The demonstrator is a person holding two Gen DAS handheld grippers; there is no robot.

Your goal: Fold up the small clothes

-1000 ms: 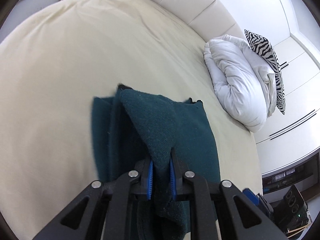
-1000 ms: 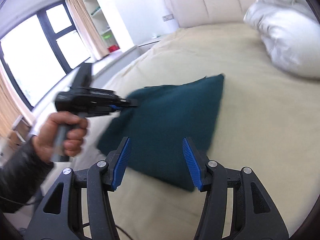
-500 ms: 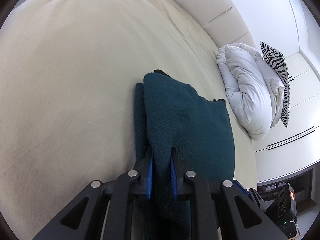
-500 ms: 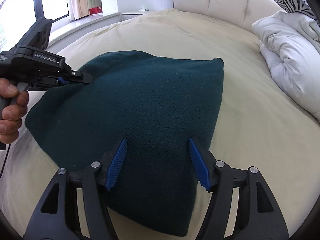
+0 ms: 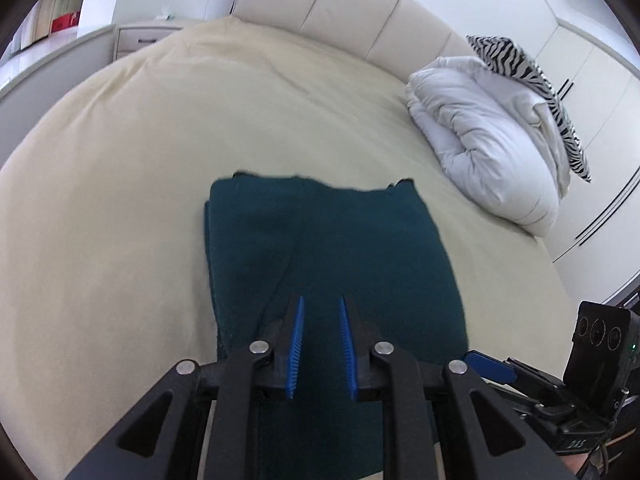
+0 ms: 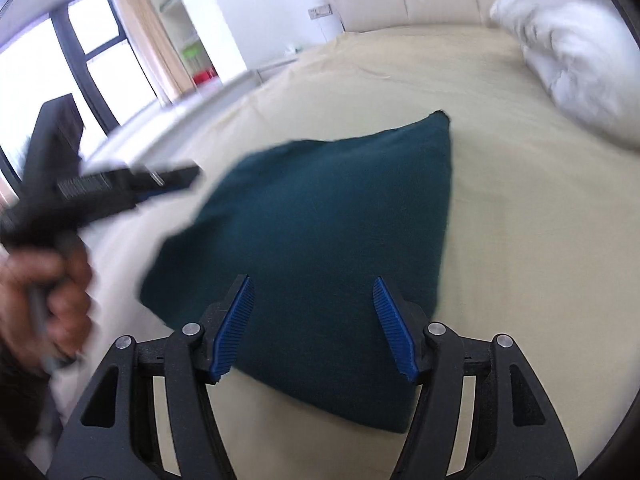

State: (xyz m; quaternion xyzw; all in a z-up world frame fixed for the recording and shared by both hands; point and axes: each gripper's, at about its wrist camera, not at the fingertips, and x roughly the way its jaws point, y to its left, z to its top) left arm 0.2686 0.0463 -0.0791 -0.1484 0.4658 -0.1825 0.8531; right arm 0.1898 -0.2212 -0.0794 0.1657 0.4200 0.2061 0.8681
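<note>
A dark teal knit garment (image 5: 328, 256) lies folded flat on the cream bed; it also shows in the right wrist view (image 6: 320, 232). My left gripper (image 5: 320, 312) hovers over its near part with the jaws slightly apart and nothing between them. In the right wrist view the left gripper (image 6: 176, 176) appears blurred, to the left of the garment. My right gripper (image 6: 312, 292) is wide open and empty above the garment's near edge.
The cream bed (image 5: 120, 160) fills both views. A rolled white duvet (image 5: 488, 136) with a zebra pillow (image 5: 532, 80) lies at the right by the padded headboard (image 5: 360, 12). A nightstand (image 5: 140, 38) and windows (image 6: 48, 72) are at the left.
My left gripper has let go of the garment's fold, which now lies flat, and has pulled back. My right gripper has stayed open and has drawn back from the garment.
</note>
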